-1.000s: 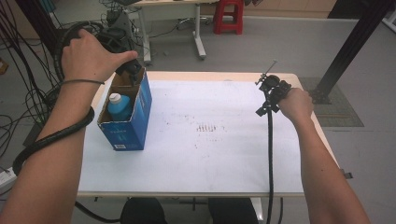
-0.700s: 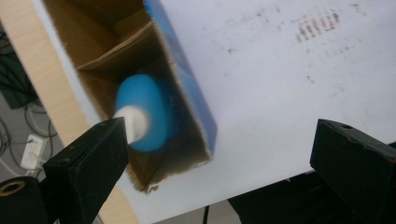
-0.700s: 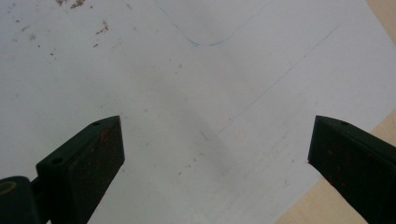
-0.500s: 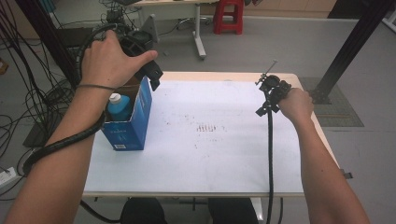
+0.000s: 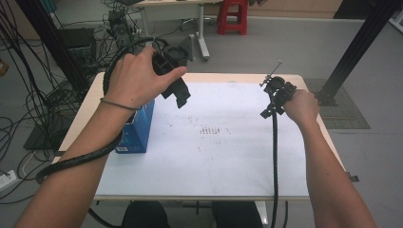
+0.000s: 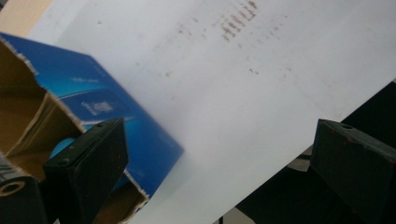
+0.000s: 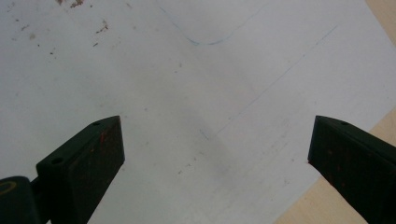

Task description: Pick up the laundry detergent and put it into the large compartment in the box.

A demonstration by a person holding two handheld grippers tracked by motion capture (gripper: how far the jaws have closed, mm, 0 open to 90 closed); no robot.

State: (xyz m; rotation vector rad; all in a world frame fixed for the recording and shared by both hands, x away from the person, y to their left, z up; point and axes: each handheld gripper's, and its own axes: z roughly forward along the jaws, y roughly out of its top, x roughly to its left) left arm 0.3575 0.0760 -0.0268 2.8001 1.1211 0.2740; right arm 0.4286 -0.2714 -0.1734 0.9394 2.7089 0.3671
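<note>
The open blue box point(image 5: 139, 130) stands at the table's point(image 5: 228, 166) 9 o'clock edge, its long axis toward 12. The left gripper point(image 5: 179, 95), jaws wide and empty, hangs above it toward 2 o'clock. The right gripper point(image 5: 275, 90), also wide, sits well apart at 3 o'clock.
</note>
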